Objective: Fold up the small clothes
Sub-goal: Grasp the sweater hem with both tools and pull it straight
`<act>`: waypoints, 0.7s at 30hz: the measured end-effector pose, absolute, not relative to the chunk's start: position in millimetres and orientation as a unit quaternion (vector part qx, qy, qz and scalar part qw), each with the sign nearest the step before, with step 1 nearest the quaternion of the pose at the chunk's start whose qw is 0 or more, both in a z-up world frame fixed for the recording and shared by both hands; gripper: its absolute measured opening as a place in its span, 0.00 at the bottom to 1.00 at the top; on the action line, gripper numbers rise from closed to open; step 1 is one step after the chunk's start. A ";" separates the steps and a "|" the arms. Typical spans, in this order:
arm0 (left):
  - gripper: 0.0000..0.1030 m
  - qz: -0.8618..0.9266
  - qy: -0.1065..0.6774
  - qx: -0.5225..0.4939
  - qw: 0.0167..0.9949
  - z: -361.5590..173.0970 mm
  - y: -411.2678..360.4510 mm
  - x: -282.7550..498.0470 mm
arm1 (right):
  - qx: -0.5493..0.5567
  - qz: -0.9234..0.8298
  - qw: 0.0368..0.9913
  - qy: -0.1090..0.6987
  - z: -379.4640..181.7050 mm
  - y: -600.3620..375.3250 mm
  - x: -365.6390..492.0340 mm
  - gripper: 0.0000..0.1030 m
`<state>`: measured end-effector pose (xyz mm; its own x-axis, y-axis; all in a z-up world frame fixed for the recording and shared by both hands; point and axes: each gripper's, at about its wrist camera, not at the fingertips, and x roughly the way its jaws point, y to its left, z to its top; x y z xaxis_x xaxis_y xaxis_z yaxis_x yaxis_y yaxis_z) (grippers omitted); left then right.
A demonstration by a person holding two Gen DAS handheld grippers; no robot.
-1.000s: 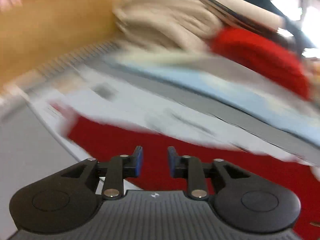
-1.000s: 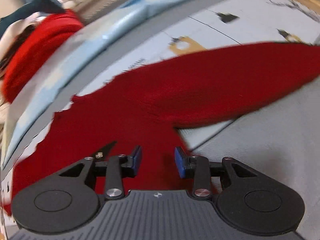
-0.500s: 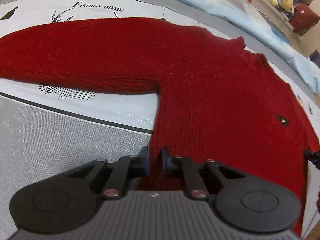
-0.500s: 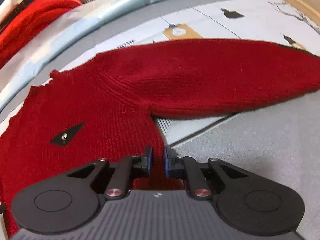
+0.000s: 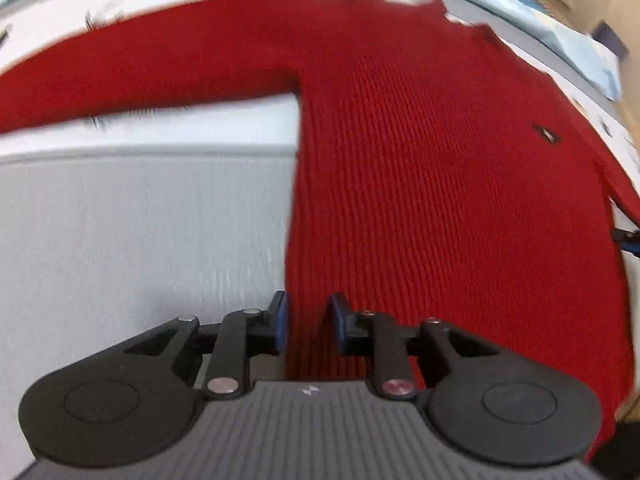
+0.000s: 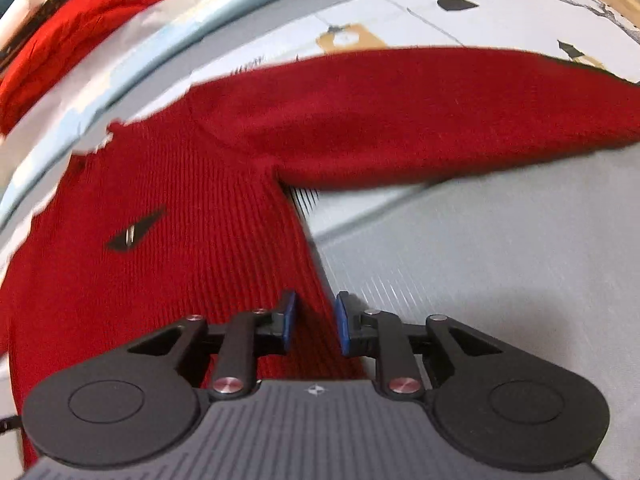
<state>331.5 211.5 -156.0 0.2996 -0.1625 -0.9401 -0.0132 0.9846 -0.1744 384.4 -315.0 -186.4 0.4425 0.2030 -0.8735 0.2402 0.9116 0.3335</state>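
Red sweater [image 5: 440, 200] is spread flat, unfolded; sleeves at 9 and 3 o'clock. Left gripper [image 5: 307, 326] and right gripper [image 6: 316, 322] are parted at its side edges, nothing clamped; folding is not begun.

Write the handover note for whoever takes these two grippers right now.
Left gripper: open, jaws straddling the red sweater's left side edge near the hem.
Right gripper: open, straddling the right side edge.
Sweater lies flat on the grey mat, both sleeves spread outward.
Done: sweater laid out; no fold visible.
Left: fold sleeves and body.
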 end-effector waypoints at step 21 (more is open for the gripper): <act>0.26 -0.040 0.641 -0.005 0.766 -132.7 197.9 190.2 | 0.165 0.026 0.760 0.628 -175.2 -336.6 236.7 0.31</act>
